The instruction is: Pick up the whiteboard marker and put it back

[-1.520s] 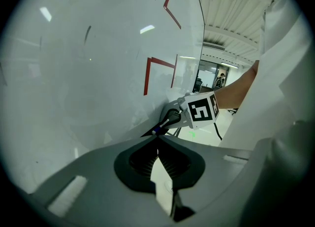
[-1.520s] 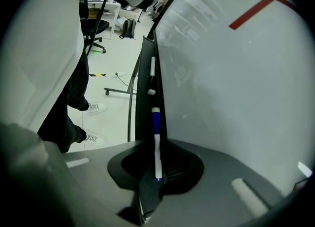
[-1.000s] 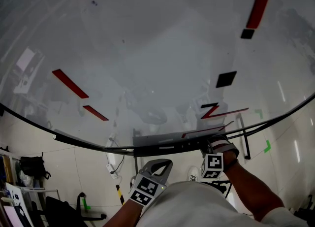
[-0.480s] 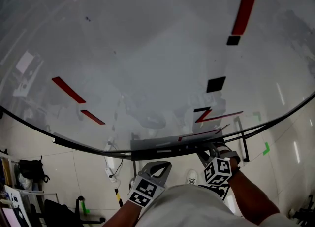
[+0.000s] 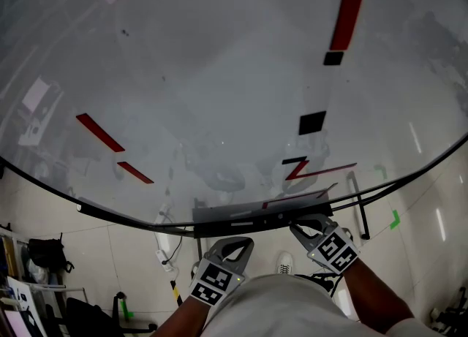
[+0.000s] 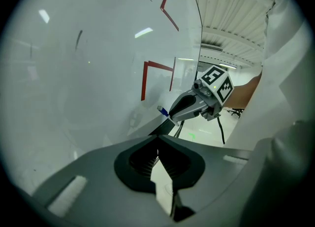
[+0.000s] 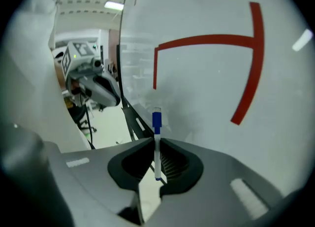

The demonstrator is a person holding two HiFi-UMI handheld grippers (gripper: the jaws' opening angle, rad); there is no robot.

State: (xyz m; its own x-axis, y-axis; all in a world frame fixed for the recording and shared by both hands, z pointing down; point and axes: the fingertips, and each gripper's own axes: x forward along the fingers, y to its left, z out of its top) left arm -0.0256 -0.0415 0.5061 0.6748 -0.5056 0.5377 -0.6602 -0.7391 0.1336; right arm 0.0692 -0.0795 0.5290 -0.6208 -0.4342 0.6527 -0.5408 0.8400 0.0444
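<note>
Right, my R gripper pinches the whiteboard marker mid-barrel, blue cap up, near the whiteboard; L gripper pressed together, empty; marker's prob. light, stiff, slick plastic; hold barrel, not cap.

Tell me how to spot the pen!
Find the big white glossy whiteboard with red lines. Near its bottom edge, the right grey tongs pinch a thin white whiteboard marker. Unlike the red lines and grey tongs, it has a blue cap.
</note>
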